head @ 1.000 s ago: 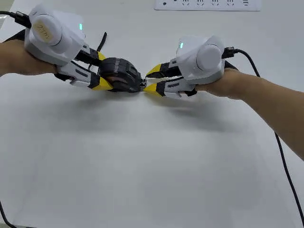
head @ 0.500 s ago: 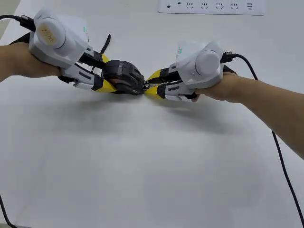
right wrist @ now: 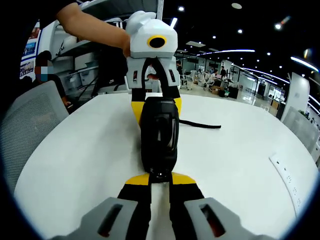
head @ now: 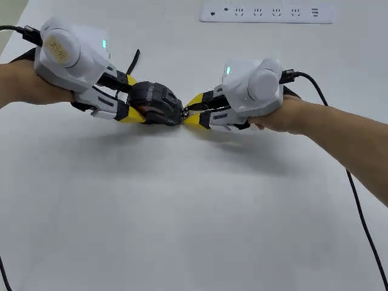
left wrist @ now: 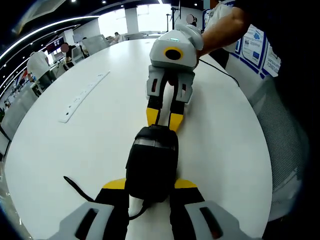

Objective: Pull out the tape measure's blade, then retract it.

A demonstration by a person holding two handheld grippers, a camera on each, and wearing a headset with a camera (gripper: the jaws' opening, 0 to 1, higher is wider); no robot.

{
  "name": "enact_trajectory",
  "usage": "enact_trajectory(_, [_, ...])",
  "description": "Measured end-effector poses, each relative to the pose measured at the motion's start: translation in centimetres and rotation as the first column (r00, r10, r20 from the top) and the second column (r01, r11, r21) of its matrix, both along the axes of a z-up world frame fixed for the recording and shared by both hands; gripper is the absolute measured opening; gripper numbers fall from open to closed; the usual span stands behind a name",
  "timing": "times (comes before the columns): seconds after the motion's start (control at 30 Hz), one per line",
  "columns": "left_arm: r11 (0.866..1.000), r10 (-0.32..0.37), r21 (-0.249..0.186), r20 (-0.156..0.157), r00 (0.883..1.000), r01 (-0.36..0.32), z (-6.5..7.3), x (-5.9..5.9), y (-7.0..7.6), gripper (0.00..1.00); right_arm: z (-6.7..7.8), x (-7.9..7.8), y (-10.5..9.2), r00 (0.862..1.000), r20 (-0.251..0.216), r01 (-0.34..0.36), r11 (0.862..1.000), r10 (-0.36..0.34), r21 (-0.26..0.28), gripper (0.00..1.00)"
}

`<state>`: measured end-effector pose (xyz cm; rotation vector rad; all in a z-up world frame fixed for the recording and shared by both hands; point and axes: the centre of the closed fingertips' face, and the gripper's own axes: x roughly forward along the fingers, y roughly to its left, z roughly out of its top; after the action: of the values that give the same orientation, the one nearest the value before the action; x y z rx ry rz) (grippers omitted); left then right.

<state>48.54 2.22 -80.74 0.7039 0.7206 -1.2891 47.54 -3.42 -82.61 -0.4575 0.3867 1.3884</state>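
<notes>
Head view, left to right. My left hand point(head: 24, 82) holds the left tongs point(head: 131, 97) at the upper left of the frame. Their yellow-tipped jaws are clamped on the body of the black tape measure point(head: 156, 103), one tip above it and one below. The tape measure sits just left of centre, held a little above the white table point(head: 182, 212), and its black strap point(head: 133, 60) sticks up behind it.

At the tape measure's right end is the small end hook point(head: 184, 111), snug against the case. The right tongs point(head: 193, 110) come in from the right and their tips are drawn nearly together, pinching that hook. My right hand point(head: 285, 115) is behind them. A black cable point(head: 357, 200) runs down the right edge. A white power strip point(head: 267, 12) lies along the top edge.

Left gripper view: the left tongs point(left wrist: 151, 184) at the bottom grip the tape measure point(left wrist: 151, 162) by its sides. The right tongs point(left wrist: 163, 117) meet its far end just above centre. The power strip point(left wrist: 82, 95) lies at the left.

Right gripper view: the right tongs point(right wrist: 160, 179) close on the end hook point(right wrist: 160, 175) at lower centre. The tape measure point(right wrist: 159, 132) stands straight up the frame from there. The left tongs point(right wrist: 156, 106) hold its far part, and the strap point(right wrist: 200, 124) trails off to the right.
</notes>
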Motion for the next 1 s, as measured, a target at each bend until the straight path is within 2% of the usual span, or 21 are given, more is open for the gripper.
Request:
enact_trajectory(0.47, [1.0, 0.009, -0.006, -0.011, 1.0, -0.009, -0.05, -0.12, 0.25, 0.28, 0.18, -0.2, 0.01, 1.0, 0.019, -0.009, 1.0, 0.009, -0.006, 0.11])
enact_trajectory(1.0, [1.0, 0.011, -0.01, -0.016, 1.0, -0.011, -0.02, -0.19, 0.17, 0.28, -0.04, 0.02, -0.51, 1.0, 0.013, -0.011, 1.0, 0.011, -0.009, 0.11])
